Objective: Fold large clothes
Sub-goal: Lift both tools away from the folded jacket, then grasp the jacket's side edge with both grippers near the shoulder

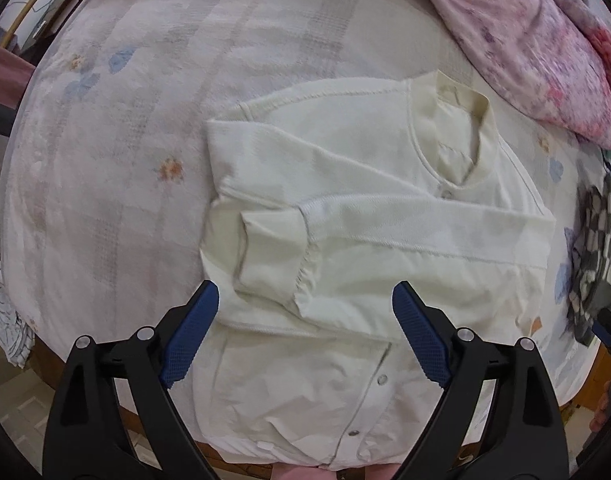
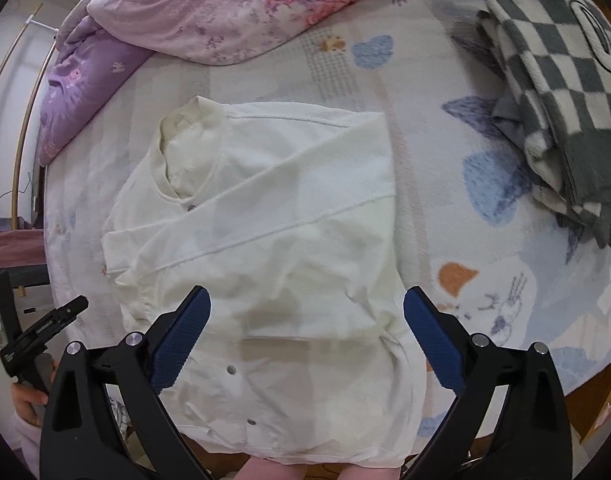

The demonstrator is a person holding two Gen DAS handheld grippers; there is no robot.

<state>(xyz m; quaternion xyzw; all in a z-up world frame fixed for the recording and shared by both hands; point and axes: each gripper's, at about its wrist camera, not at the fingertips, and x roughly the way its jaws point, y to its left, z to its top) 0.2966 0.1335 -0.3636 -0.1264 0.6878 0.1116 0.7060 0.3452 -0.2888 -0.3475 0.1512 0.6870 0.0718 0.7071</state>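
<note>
To your far left, striped cloth (image 1: 7, 336) is hanging off the bed's edge. The patterned sheet (image 1: 117, 160) is lying bare on that side. The pink floral quilt (image 1: 537, 52) is bunching along the far side of the bed, and the checked blanket (image 2: 561, 92) is sitting folded on the right, apart from the shirt.

The white shirt (image 1: 345, 208) is lying flat in the middle of the bed, both sleeves crossed over its chest, collar away from you, its snap-buttoned hem hanging over the near edge.

Your left gripper (image 1: 305, 332) is hovering above the hem, pointing straight down, its jaws spread wide with nothing between them. Your right gripper (image 2: 305, 336) is hovering likewise above the lower half of the shirt, tilted steeply downward, its jaws gaping and pinching nothing.
</note>
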